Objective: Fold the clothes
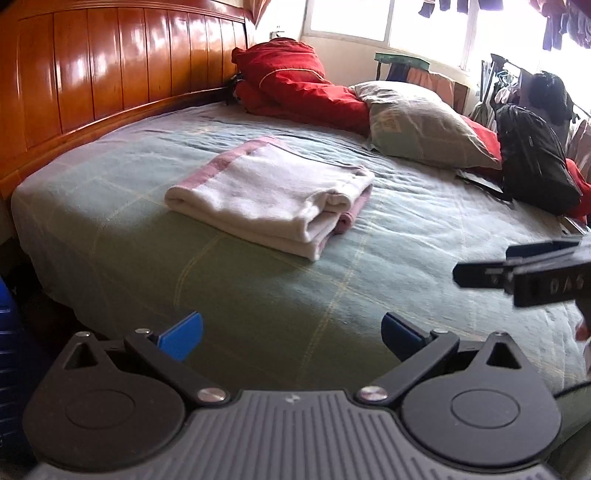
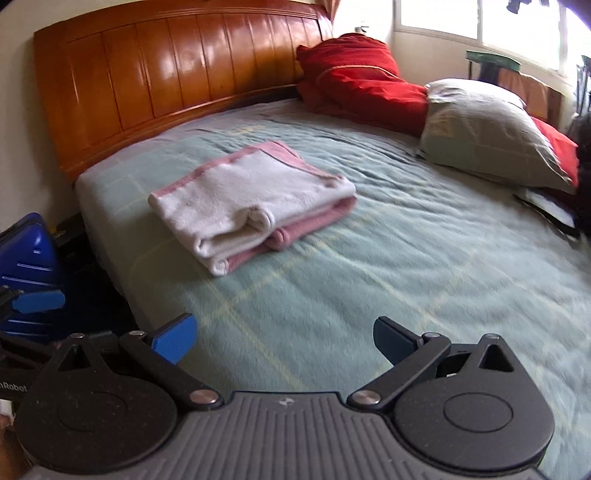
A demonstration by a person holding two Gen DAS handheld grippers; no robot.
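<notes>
A white towel with pink borders [image 1: 271,194] lies folded into a thick rectangle on the green bedspread [image 1: 258,295]; the right wrist view shows it too [image 2: 251,195]. My left gripper [image 1: 291,338] hovers open over the bed's near edge, well short of the towel, nothing between its blue pads. My right gripper [image 2: 284,341] is also open and empty, held back from the towel. The right gripper's side [image 1: 524,273] pokes in at the right edge of the left wrist view, and a blue pad of the left gripper [image 2: 37,301] shows at the left edge of the right wrist view.
A wooden headboard [image 1: 110,74] runs along the far left. A red quilt [image 1: 295,85], a grey pillow [image 1: 417,122] and a black backpack [image 1: 535,158] sit at the bed's far side. A blue suitcase [image 2: 26,266] stands beside the bed. Clothes hang by the window [image 1: 561,26].
</notes>
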